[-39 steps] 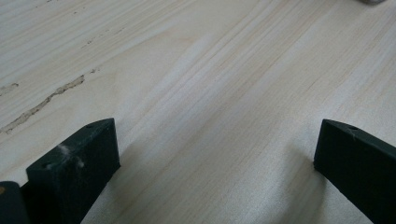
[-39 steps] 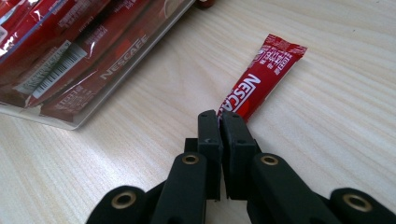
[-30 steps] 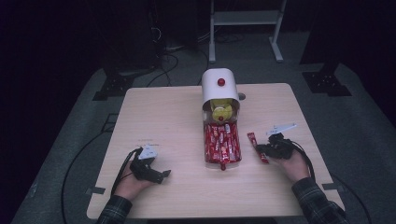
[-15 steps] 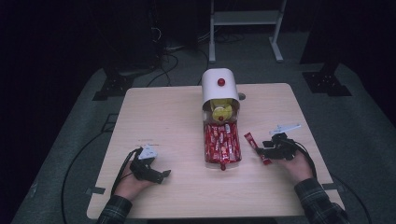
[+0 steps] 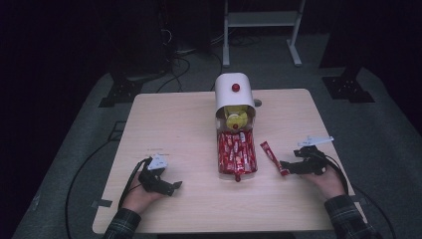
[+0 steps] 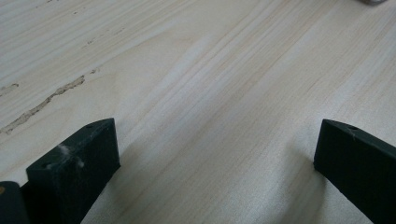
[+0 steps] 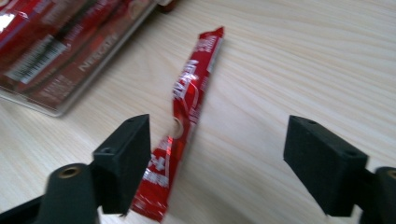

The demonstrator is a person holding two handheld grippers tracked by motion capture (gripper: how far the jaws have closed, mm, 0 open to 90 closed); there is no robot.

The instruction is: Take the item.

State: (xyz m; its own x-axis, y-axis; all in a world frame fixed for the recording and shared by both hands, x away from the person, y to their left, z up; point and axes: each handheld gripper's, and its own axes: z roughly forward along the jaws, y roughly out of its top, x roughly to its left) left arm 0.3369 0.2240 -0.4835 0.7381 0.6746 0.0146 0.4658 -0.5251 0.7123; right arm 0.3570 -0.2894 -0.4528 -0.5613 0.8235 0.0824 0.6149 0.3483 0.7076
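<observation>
A light wooden table (image 5: 179, 124) stands on a grey floor, with dark stands and cables behind it. At the table's far middle sits a white dispenser (image 5: 233, 92) with a red knob (image 5: 235, 87); yellow packets (image 5: 237, 118) show in its open front. A clear tray (image 5: 237, 152) packed with red sachets runs from it toward the person. One sachet looks to poke past the tray's near end, though the high view is too coarse to be sure.

The right gripper (image 5: 287, 165) lies low on the table just right of the tray, its jaws spread wide. A single red stick sachet (image 7: 187, 116) lies flat on the wood between them, its near end touching the jaw at the left of the right gripper view and partly hidden by it; the other jaw stands well apart. The tray's corner (image 7: 51, 109) is near the sachet.

The left gripper (image 5: 166, 185) rests at the near left, well apart from the tray, jaws spread over bare wood (image 6: 210, 116).
</observation>
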